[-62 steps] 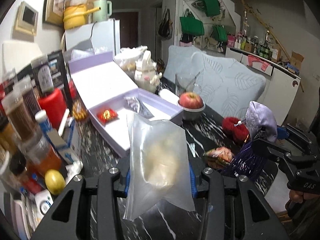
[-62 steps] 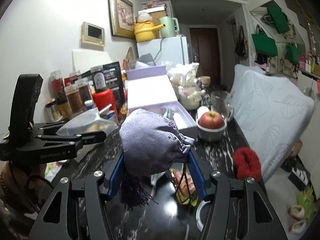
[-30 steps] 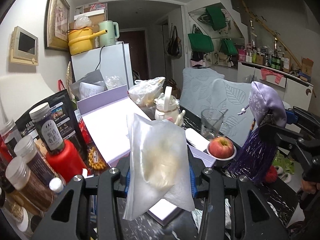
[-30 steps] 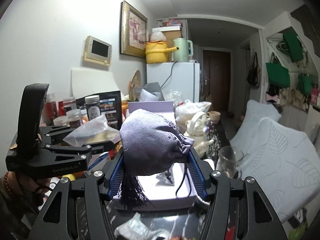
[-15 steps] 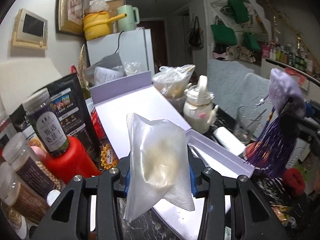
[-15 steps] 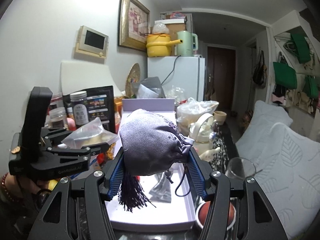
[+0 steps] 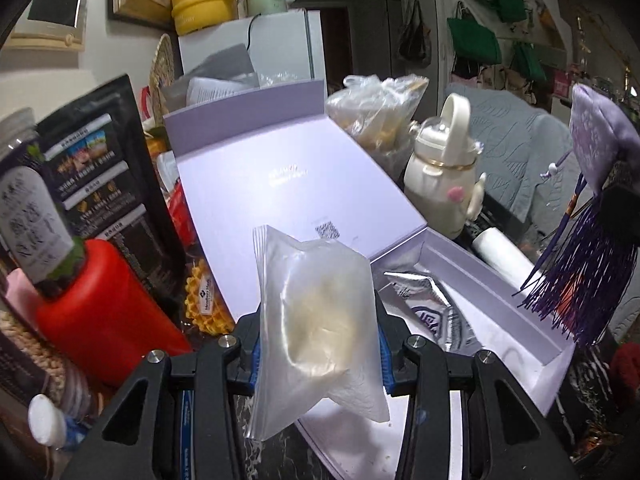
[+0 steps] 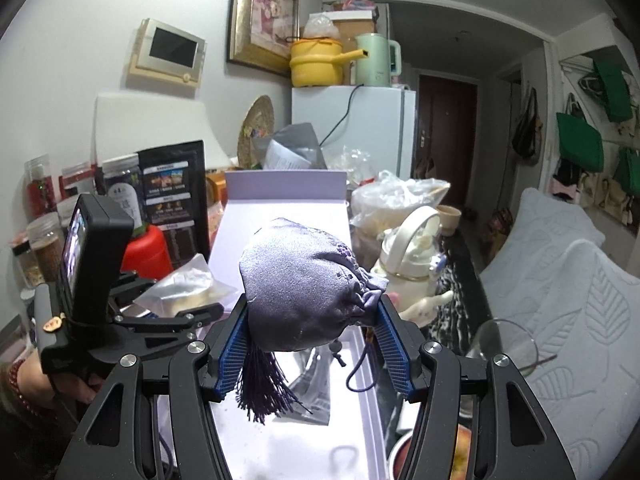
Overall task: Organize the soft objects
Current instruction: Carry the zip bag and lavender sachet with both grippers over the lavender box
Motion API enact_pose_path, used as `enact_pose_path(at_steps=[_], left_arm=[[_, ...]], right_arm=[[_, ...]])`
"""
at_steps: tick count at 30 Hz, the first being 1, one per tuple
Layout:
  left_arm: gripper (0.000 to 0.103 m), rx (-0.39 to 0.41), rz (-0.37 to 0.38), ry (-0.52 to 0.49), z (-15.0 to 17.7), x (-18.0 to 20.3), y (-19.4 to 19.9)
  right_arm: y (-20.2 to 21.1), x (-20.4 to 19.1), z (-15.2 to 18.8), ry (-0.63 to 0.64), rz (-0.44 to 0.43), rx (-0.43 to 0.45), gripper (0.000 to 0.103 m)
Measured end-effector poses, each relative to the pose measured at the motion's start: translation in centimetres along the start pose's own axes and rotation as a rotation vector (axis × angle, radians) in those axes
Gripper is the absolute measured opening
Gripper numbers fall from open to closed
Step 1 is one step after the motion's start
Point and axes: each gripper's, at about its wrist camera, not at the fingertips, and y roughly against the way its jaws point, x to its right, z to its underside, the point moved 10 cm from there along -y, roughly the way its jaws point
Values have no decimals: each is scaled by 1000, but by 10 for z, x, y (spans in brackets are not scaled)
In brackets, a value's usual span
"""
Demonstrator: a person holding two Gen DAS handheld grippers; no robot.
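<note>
My left gripper is shut on a clear zip bag with a pale soft lump inside, held above the near end of an open lilac gift box. My right gripper is shut on a purple satin drawstring pouch with a dark tassel, held over the box tray. The pouch also shows at the right of the left wrist view. A silver foil packet lies in the tray. The left gripper with its bag shows at the left of the right wrist view.
The box lid leans back behind the tray. Jars and a red bottle crowd the left. A white teapot, a plastic bag of food, a glass and an apple bowl stand on the right.
Both grippers have moved forward and lower over the open box, each still holding its object. The tray and foil packet now lie directly beneath them.
</note>
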Motion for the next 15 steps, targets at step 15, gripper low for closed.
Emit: enact_pose_path(at_steps=[15], left_arm=[[42, -148, -30, -2, 33, -6, -61]], right_arm=[[-54, 8, 22, 5, -3, -108, 59]])
